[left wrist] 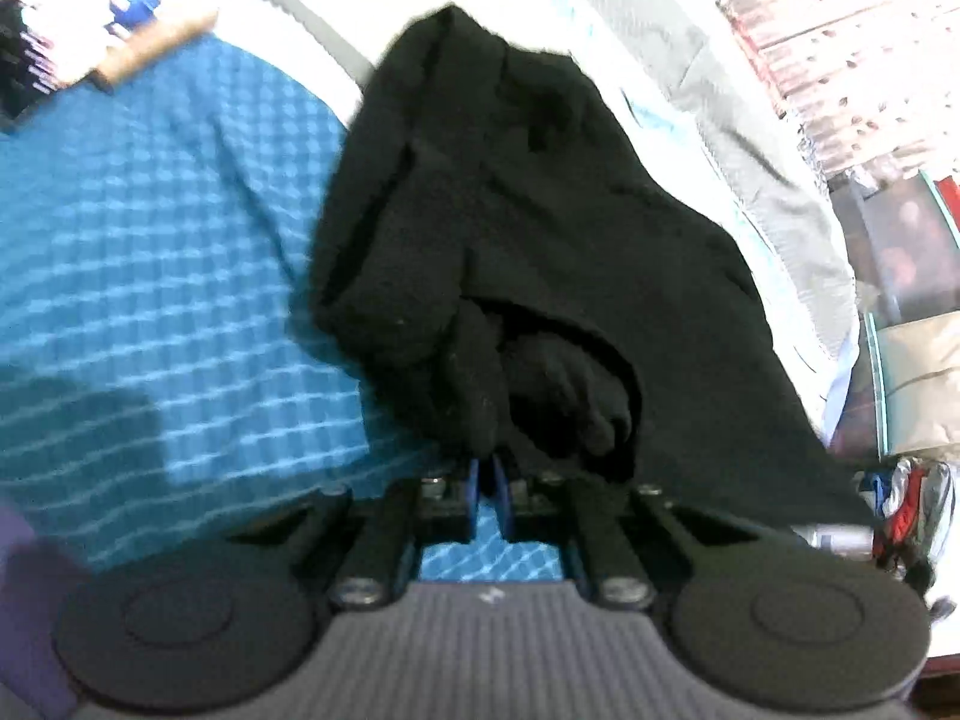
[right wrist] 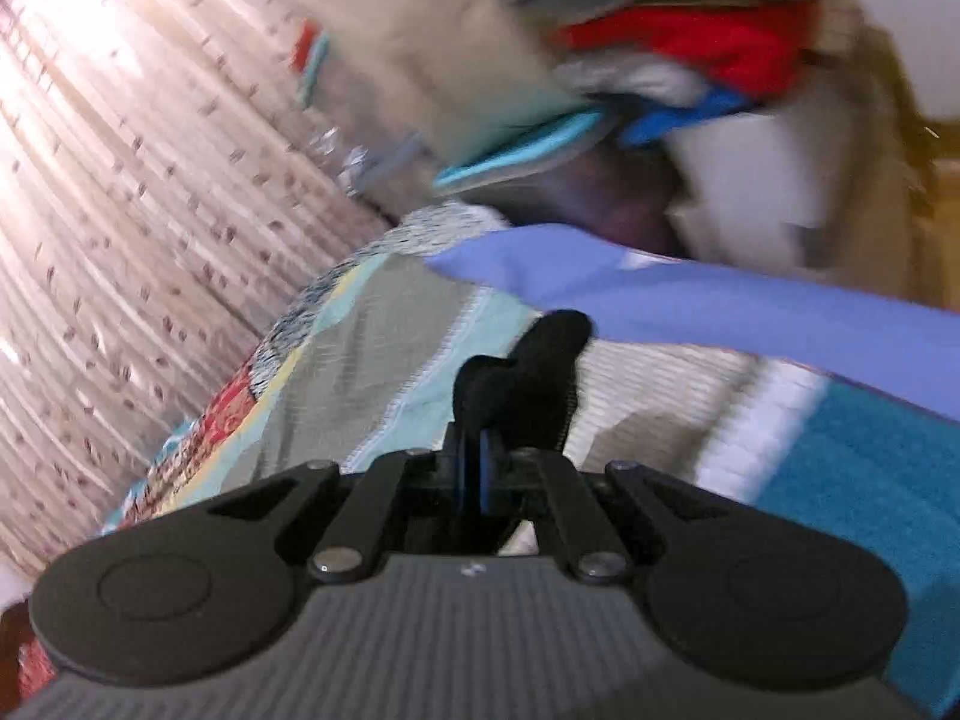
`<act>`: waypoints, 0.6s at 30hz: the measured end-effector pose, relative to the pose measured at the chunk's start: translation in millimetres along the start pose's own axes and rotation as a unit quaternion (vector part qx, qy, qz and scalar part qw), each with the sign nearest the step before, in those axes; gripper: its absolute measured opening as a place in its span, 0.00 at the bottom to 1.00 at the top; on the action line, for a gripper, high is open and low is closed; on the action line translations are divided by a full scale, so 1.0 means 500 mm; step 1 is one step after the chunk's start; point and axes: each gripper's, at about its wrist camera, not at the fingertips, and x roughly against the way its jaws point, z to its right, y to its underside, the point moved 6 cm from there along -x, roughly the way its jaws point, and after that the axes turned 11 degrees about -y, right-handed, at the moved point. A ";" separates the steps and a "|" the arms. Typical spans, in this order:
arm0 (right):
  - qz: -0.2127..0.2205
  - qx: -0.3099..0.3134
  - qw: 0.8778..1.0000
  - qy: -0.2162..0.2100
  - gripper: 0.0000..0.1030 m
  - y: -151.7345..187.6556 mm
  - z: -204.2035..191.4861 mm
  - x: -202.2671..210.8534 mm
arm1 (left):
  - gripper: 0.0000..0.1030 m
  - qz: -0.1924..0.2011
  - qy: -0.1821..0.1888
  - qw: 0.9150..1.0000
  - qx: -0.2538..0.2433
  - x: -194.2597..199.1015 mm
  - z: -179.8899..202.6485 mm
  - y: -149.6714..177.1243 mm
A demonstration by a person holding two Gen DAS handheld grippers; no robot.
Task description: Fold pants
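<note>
The black pants (left wrist: 516, 228) fill the middle of the left wrist view, bunched and draped over the teal checked bedspread (left wrist: 150, 252). My left gripper (left wrist: 485, 468) is shut on a bunched fold of the pants at its blue pads. In the right wrist view my right gripper (right wrist: 480, 450) is shut on a small wad of the black pants (right wrist: 534, 384), held above the bed. The right wrist view is blurred.
A patterned quilt (right wrist: 336, 324) and a blue-violet sleeve (right wrist: 690, 300) lie ahead of the right gripper. A pale curtain (right wrist: 120, 210) hangs at left. Piled clothes (right wrist: 678, 54) sit beyond. A grey pillow (left wrist: 720, 84) lies behind the pants.
</note>
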 end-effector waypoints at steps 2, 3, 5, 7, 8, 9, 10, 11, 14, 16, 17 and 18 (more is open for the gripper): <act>-0.013 -0.016 0.999 0.030 0.07 0.041 0.052 0.047 | 0.06 0.005 -0.011 1.000 -0.004 0.035 -0.035 0.002; -0.020 -0.032 0.998 0.042 0.07 0.064 0.083 0.062 | 0.06 0.009 -0.016 1.000 -0.005 0.048 -0.046 -0.004; -0.019 -0.058 0.995 0.074 0.06 0.100 0.132 0.095 | 0.05 0.013 -0.033 0.999 -0.009 0.054 -0.055 0.020; -0.011 -0.056 0.991 0.125 0.13 0.115 0.166 0.119 | 0.05 0.011 -0.064 0.998 -0.016 0.043 -0.062 0.065; -0.006 -0.065 0.987 0.147 0.24 0.120 0.184 0.131 | 0.05 0.009 -0.068 0.997 -0.020 0.038 -0.065 0.083; 0.003 -0.079 0.984 0.159 0.37 0.121 0.195 0.144 | 0.06 0.007 -0.067 0.997 -0.022 0.040 -0.077 0.112; 0.021 -0.088 0.983 0.159 0.38 0.118 0.195 0.158 | 0.06 0.007 -0.066 0.998 -0.021 0.043 -0.081 0.115; 0.032 -0.083 0.984 0.156 0.38 0.111 0.191 0.166 | 0.06 0.011 -0.065 0.998 -0.022 0.048 -0.091 0.121; 0.031 -0.025 0.990 0.136 0.38 0.087 0.134 0.159 | 0.08 0.045 -0.056 0.997 -0.018 0.071 -0.098 0.117; 0.021 0.010 0.994 0.107 0.38 0.080 0.078 0.136 | 0.09 0.071 -0.053 0.996 -0.016 0.092 -0.090 0.098; 0.014 0.021 0.995 0.092 0.38 0.081 0.055 0.122 | 0.13 0.081 -0.055 0.995 -0.018 0.103 -0.092 0.085; 0.000 0.031 0.997 0.073 0.38 0.087 0.027 0.100 | 0.18 0.093 -0.059 0.994 -0.021 0.114 -0.078 0.098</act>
